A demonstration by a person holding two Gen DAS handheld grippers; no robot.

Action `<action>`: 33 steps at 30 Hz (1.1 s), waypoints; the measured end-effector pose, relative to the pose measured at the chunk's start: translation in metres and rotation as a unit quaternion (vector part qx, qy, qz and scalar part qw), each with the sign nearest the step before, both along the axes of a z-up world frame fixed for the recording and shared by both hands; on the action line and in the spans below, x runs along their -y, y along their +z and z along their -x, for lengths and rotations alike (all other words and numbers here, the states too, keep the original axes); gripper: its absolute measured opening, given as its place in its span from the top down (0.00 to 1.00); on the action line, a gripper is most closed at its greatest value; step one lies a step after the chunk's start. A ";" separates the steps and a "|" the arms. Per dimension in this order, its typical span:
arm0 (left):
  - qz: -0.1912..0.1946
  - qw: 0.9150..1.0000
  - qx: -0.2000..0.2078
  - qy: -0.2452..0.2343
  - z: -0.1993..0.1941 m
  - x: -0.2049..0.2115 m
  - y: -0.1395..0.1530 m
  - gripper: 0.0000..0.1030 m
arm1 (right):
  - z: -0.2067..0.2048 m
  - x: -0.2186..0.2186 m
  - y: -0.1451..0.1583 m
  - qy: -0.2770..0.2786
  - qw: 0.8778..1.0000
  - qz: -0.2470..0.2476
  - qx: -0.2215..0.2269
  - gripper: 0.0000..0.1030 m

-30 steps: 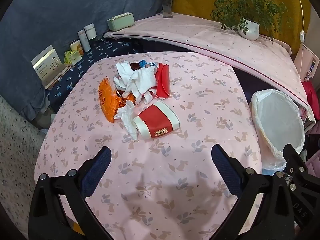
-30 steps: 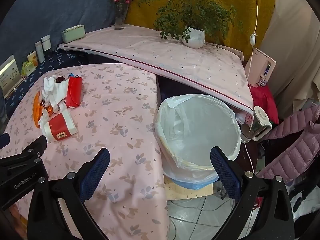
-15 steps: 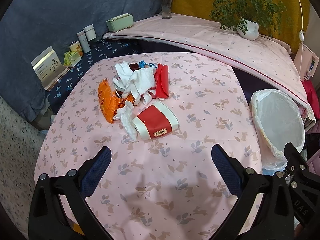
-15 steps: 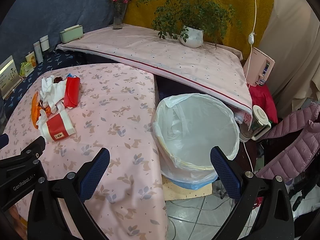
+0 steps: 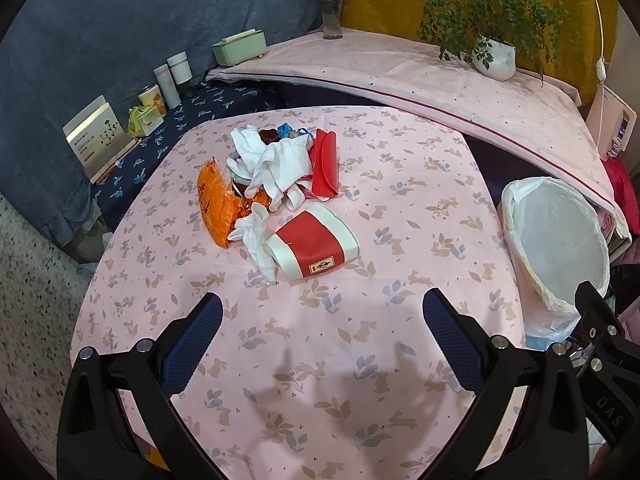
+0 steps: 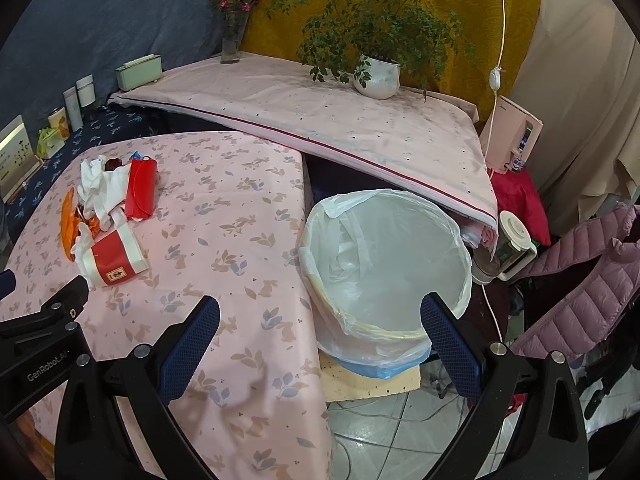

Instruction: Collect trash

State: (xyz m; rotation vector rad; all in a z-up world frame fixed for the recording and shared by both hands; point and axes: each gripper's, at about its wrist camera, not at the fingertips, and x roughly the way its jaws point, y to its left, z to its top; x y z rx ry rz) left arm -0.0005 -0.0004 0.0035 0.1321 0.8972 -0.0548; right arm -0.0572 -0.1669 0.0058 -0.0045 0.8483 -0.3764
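On pink cloth table (image 5: 420,208): crumpled white tissues (image 5: 280,164), red-cream carton (image 5: 314,242) | both claws (image 5: 320,330) (image 6: 320,330) released, empty

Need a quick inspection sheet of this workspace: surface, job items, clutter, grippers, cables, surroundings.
Surface: table under a pink rabbit-print cloth.
Job's things: trash pile on the table: red-and-white box, white gloves, orange wrapper, red pouch. Lined bin stands beside the table, no trash seen inside.
Clutter: nothing seen.
Grippers: left gripper open, empty; right gripper open, empty, over the bin's edge.
Cables: white cord hanging by the wall; thin cable on the floor.
Surroundings: potted plant, flower vase, pink jacket.
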 end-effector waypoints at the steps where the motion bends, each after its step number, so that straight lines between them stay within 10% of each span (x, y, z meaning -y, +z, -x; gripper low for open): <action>1: 0.000 1.000 0.000 0.000 0.000 -0.001 0.000 0.07 | 0.001 -0.001 0.000 -0.001 1.000 0.000 0.001 0.07; 33: 0.008 1.000 0.014 -0.026 0.010 0.005 0.008 0.07 | 0.011 -0.006 0.012 -0.018 1.000 0.012 0.011 0.07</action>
